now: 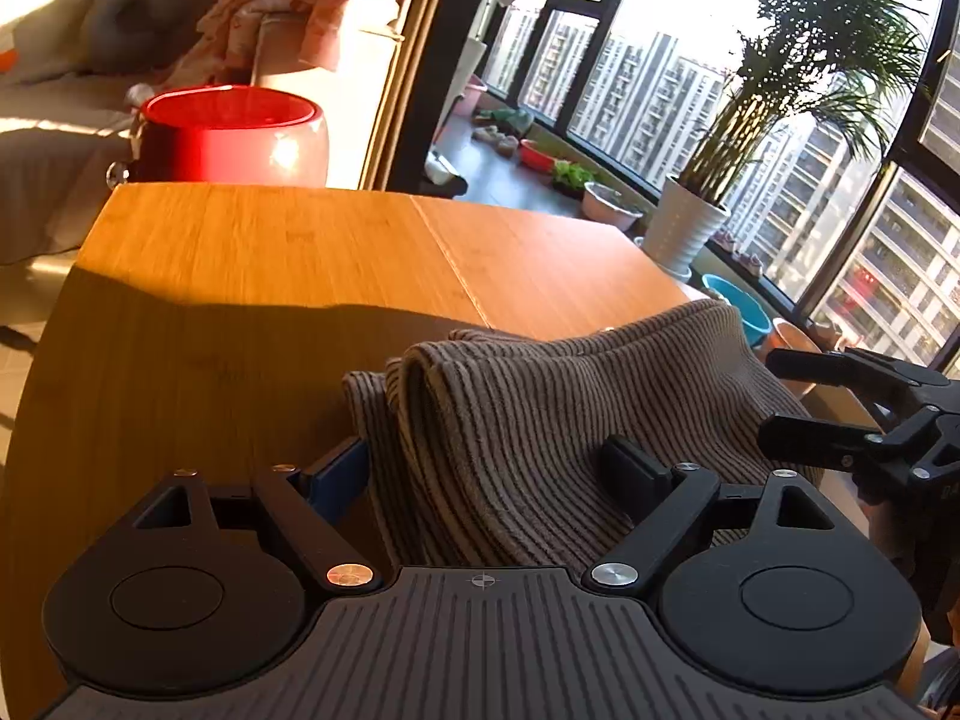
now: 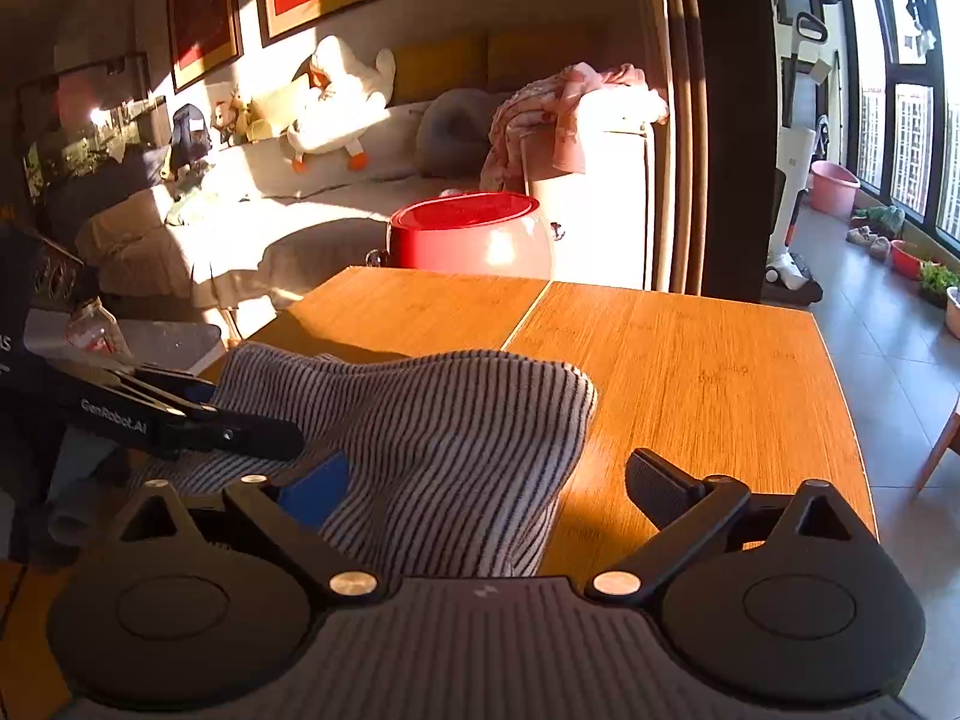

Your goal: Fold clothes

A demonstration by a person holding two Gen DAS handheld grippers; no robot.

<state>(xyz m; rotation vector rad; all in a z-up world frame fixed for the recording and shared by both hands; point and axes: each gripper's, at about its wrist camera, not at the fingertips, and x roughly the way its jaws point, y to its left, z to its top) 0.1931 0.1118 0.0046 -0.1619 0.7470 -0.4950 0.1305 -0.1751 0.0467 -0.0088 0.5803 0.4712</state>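
Observation:
A striped grey-brown garment (image 1: pixel 558 414) lies folded in a thick bundle on the wooden table (image 1: pixel 270 264), near its front edge. My left gripper (image 1: pixel 486 474) is open, its fingers wide apart on either side of the bundle's near part. My right gripper (image 2: pixel 486 486) is open too, with the garment (image 2: pixel 456 420) draped between its fingers toward the left one. Each gripper shows in the other's view: the right gripper (image 1: pixel 780 402) at the garment's right end, the left gripper (image 2: pixel 252 420) at its left end. Both look open there.
A red and white round bin (image 1: pixel 234 132) stands just beyond the table's far edge (image 2: pixel 600 288). A sofa with a pink blanket (image 2: pixel 552 108) and soft toys is behind it. A potted palm (image 1: pixel 690 228) and basins stand by the windows at the right.

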